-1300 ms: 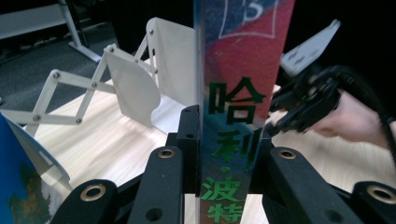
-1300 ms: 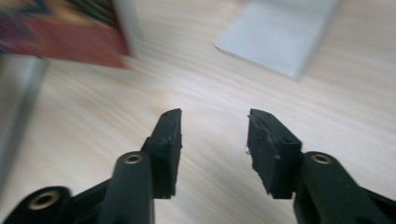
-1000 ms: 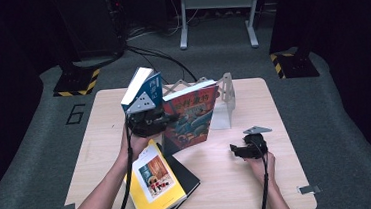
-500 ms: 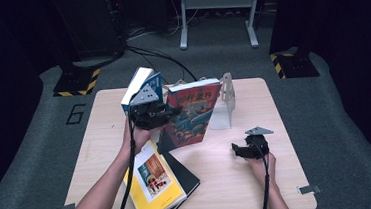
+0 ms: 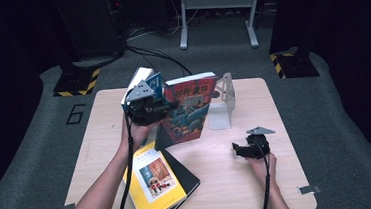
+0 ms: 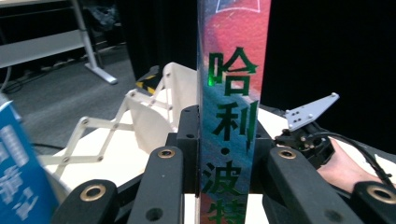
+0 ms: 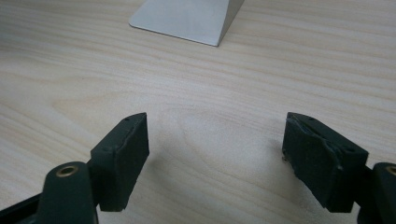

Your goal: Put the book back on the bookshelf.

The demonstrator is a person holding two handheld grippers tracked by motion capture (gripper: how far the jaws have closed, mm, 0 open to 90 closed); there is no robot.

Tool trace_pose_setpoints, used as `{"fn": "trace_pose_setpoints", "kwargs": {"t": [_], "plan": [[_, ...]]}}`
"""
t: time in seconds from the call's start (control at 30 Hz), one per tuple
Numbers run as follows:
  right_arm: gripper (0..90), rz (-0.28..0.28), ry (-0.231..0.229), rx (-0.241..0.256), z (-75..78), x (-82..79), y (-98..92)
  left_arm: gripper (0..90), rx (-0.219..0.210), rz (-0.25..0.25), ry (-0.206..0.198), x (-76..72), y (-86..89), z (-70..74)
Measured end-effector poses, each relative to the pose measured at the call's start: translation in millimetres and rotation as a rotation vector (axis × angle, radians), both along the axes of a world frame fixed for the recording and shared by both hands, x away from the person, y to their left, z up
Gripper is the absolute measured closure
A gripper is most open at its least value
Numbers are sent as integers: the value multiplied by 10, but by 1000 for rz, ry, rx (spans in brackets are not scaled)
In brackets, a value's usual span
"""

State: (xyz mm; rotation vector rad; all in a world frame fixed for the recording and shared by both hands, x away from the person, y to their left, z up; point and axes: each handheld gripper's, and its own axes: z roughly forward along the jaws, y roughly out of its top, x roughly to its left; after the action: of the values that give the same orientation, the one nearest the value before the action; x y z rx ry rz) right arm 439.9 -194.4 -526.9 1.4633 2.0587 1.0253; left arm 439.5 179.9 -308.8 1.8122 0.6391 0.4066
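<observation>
My left gripper (image 5: 169, 106) is shut on the spine of a red and blue book (image 5: 191, 109) with green Chinese lettering, held upright above the table. In the left gripper view the spine (image 6: 229, 140) stands between the black jaws of the left gripper (image 6: 224, 135). A white folding book rack (image 5: 223, 101) stands just right of the book. My right gripper (image 5: 239, 149) rests low on the table at the front right. Its jaws are wide apart in the right gripper view, where the right gripper (image 7: 219, 144) holds nothing.
A blue and white book (image 5: 144, 81) stands tilted behind the left gripper. A yellow book (image 5: 154, 182) lies on a black book (image 5: 189, 177) at the front left. The wooden table (image 5: 100, 126) has bare wood around the right gripper. The rack's metal base (image 7: 187, 18) lies ahead of it.
The left gripper has raised the red book slightly and turned its cover more toward the camera. The right gripper has hardly moved.
</observation>
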Motion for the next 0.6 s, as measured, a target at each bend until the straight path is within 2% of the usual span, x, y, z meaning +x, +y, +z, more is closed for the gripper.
{"fn": "trace_pose_setpoints", "kwargs": {"t": [0.13,0.23,0.3,0.37,0.6], "plan": [[224,-2,2,-1,1,-3,5,750,-22,57,2,-19,164,-5],[224,2,-4,-7,-1,0,5,750,-25,83,4,-32,249,-11],[224,2,-6,-10,-1,0,6,751,-24,117,8,-46,368,-25],[223,5,-5,-14,0,0,5,750,-22,125,9,-44,404,-30],[224,4,-6,-24,-2,0,18,750,-45,228,-2,-53,611,-83]]}}
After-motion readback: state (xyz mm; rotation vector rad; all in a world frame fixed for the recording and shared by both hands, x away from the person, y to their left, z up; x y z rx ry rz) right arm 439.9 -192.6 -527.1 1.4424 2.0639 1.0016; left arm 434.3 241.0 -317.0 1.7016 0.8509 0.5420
